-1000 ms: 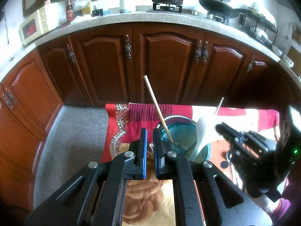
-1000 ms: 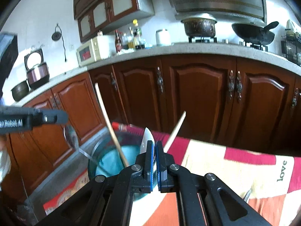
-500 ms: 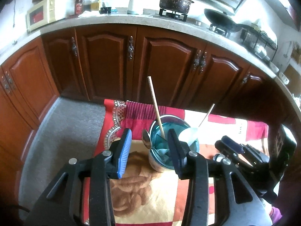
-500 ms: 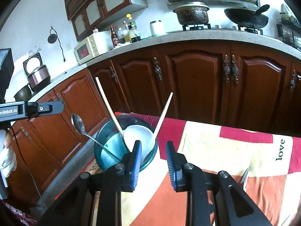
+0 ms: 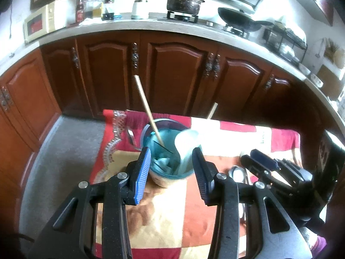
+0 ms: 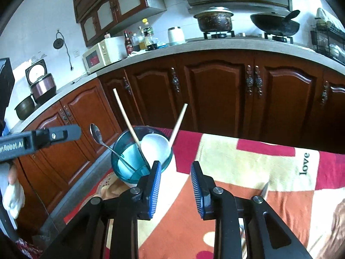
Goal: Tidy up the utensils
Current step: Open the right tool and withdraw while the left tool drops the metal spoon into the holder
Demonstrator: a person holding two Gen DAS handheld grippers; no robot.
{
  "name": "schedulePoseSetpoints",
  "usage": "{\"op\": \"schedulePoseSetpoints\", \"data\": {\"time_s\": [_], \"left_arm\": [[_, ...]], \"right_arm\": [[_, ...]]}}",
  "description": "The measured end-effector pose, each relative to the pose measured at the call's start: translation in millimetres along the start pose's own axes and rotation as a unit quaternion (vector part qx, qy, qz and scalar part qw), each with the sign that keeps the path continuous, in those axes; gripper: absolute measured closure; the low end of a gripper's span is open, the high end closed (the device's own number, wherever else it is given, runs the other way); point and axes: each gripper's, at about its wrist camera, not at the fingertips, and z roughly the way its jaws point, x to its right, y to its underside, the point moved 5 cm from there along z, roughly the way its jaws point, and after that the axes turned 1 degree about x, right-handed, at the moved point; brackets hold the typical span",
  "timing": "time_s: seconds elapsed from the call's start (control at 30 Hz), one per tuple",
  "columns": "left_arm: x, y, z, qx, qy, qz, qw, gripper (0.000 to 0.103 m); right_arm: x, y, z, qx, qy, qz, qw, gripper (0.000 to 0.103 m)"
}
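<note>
A teal glass cup (image 5: pixel 170 168) (image 6: pixel 127 161) stands on the patterned cloth. It holds a wooden chopstick (image 5: pixel 148 112) (image 6: pixel 127 120), a white spatula with a wooden handle (image 5: pixel 185 144) (image 6: pixel 156 146) and a metal spoon (image 6: pixel 97 133) (image 5: pixel 130 137). My left gripper (image 5: pixel 170 170) is open and empty, its jaws just in front of the cup on either side. My right gripper (image 6: pixel 175 183) is open and empty, to the right of the cup; it shows in the left wrist view (image 5: pixel 256 161).
A metal spoon (image 5: pixel 237 173) lies on the cloth (image 5: pixel 172 215) under the right gripper. A knife tip (image 6: pixel 264 191) lies at the right. Brown kitchen cabinets (image 6: pixel 215 90) stand beyond the table's far edge. Grey floor (image 5: pixel 64 151) lies to the left.
Both grippers went from shut to wide open. The right let go of the white spatula, which now stands in the cup. Both have drawn back from the cup.
</note>
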Motion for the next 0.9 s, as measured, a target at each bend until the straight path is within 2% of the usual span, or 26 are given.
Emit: {"op": "schedulePoseSetpoints", "data": {"time_s": [0.4, 0.9], "left_arm": [[53.4, 23.2, 11.3, -0.005, 0.009, 0.038, 0.9992, 0.064], [93.8, 47.1, 38.6, -0.024, 0.011, 0.072, 0.997, 0.064]], "right_arm": [[34.2, 17.8, -30.6, -0.007, 0.036, 0.019, 0.999, 0.072], [82.8, 50.6, -43.2, -0.039, 0.07, 0.048, 0.996, 0.07]]}}
